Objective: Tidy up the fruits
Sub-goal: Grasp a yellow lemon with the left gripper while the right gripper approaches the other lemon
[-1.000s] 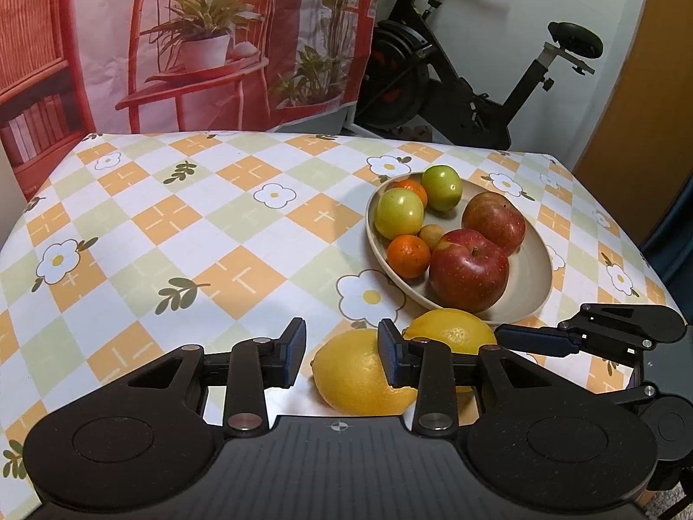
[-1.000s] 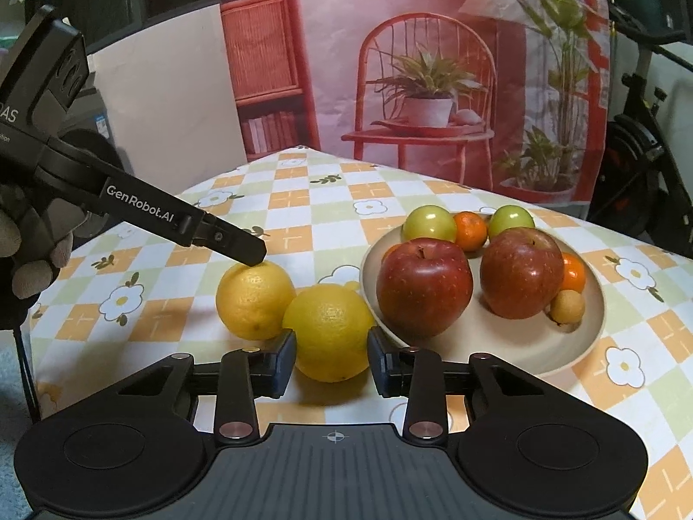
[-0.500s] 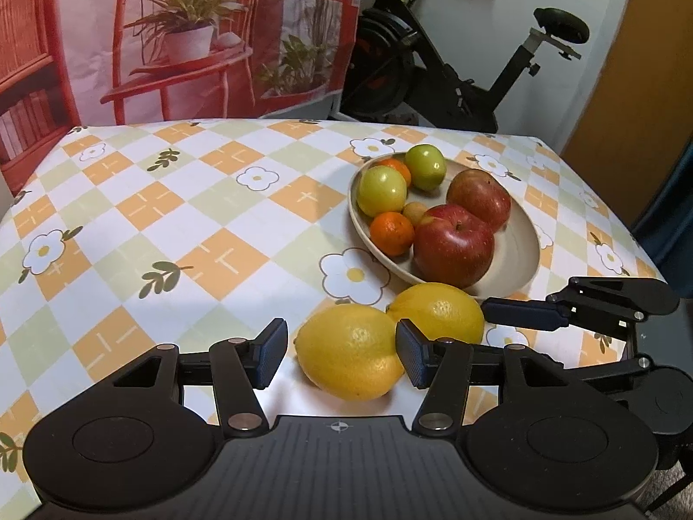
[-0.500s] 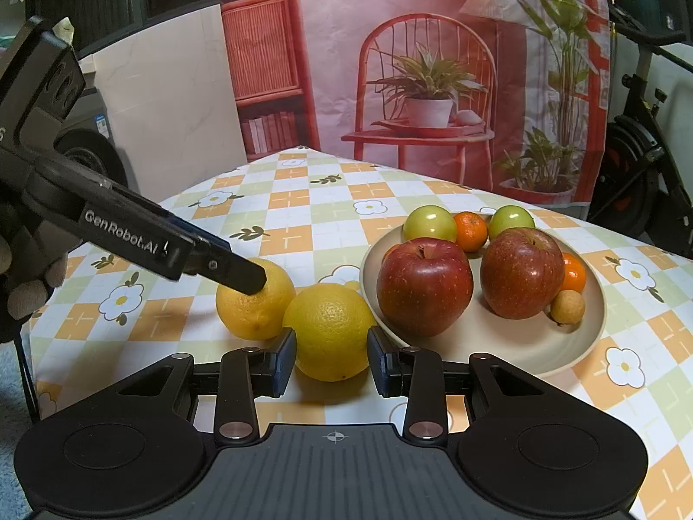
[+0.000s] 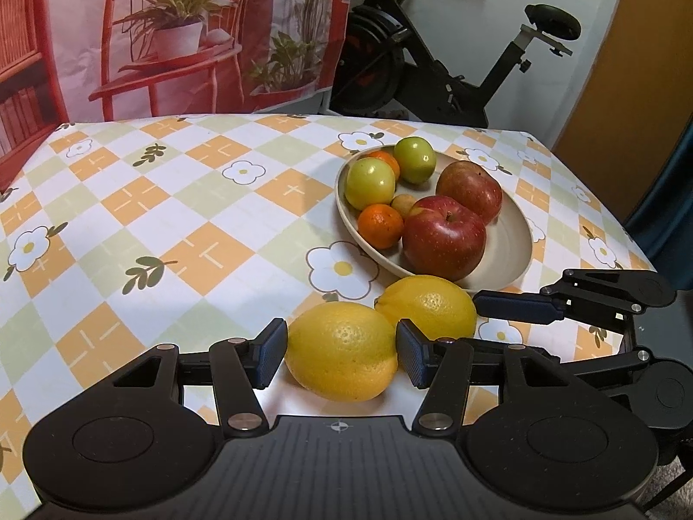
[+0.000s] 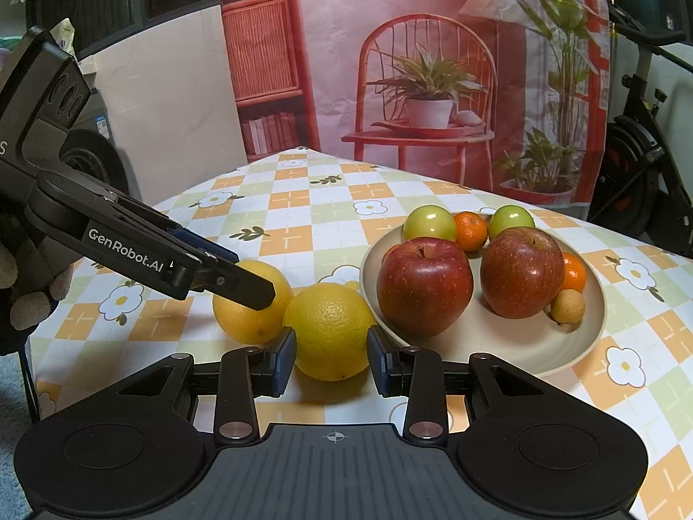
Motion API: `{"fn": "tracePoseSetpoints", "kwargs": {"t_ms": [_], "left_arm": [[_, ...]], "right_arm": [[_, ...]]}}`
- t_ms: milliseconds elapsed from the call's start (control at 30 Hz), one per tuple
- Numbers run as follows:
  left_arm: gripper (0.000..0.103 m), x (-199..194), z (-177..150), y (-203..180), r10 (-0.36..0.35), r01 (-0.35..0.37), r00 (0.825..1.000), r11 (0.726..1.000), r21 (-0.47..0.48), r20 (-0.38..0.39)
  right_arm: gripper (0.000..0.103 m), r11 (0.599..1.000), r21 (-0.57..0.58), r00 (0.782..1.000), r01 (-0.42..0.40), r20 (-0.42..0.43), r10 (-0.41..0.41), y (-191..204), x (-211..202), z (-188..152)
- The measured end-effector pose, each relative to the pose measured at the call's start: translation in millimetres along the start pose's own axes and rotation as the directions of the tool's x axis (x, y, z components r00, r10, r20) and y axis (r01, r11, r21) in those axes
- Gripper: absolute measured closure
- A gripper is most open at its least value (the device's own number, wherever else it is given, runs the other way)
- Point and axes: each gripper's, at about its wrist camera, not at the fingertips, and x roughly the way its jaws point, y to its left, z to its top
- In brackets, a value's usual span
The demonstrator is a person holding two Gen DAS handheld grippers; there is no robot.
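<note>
**Q:** Where is this, and what is laid out?

**A:** Checked tablecloth (image 5: 182,225) in orange, green and white with daisy prints covers a table; behind it hang a printed backdrop of a red chair and potted plant, and an exercise bike (image 5: 454,65) stands at the back. A beige plate (image 6: 576,338) holds two red apples, two green fruits, small oranges and one little tan fruit. Two yellow citrus fruits lie on the cloth just beside the plate, touching each other.

**Q:** What are the grippers doing?

**A:** The left gripper (image 5: 342,355) has its jaws parted around the nearer yellow fruit (image 5: 342,351); the pads flank it, with a sliver of gap on at least one side, so it seems not yet clamped. The right gripper (image 6: 331,355) brackets the other yellow fruit (image 6: 329,329) with a narrower gap; the pads look to be right at its skin, but whether they press I cannot tell. A gloved hand (image 6: 26,294) holds the left tool.

**Q:** What could go wrong?

**A:** Probably crowding. The fruits touch, and the inner fingers sit close together, so closing or lifting one could nudge the other and send it rolling along the cloth. A shallow grip on round, smooth peel might also slip.
</note>
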Motion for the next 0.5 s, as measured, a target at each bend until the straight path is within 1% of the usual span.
{"fn": "tracePoseSetpoints", "kwargs": {"t_ms": [267, 400, 500], "left_arm": [[0.047, -3.4, -2.4, 0.2, 0.002, -0.002, 1.0, 1.0, 0.008, 0.003], [0.049, -12.3, -7.1, -0.1, 0.027, -0.028, 0.999, 0.999, 0.033, 0.03], [0.049, -17.8, -10.9, 5.2, 0.03, -0.031, 0.999, 0.999, 0.022, 0.039]], "right_arm": [[0.07, 1.0, 0.0, 1.0, 0.0, 0.0, 0.0, 0.2, 0.1, -0.1], [0.07, 1.0, -0.001, 1.0, 0.0, 0.0, 0.0, -0.6, 0.0, -0.4], [0.069, 1.0, -0.001, 1.0, 0.001, 0.001, -0.001, -0.7, -0.4, -0.7]]}}
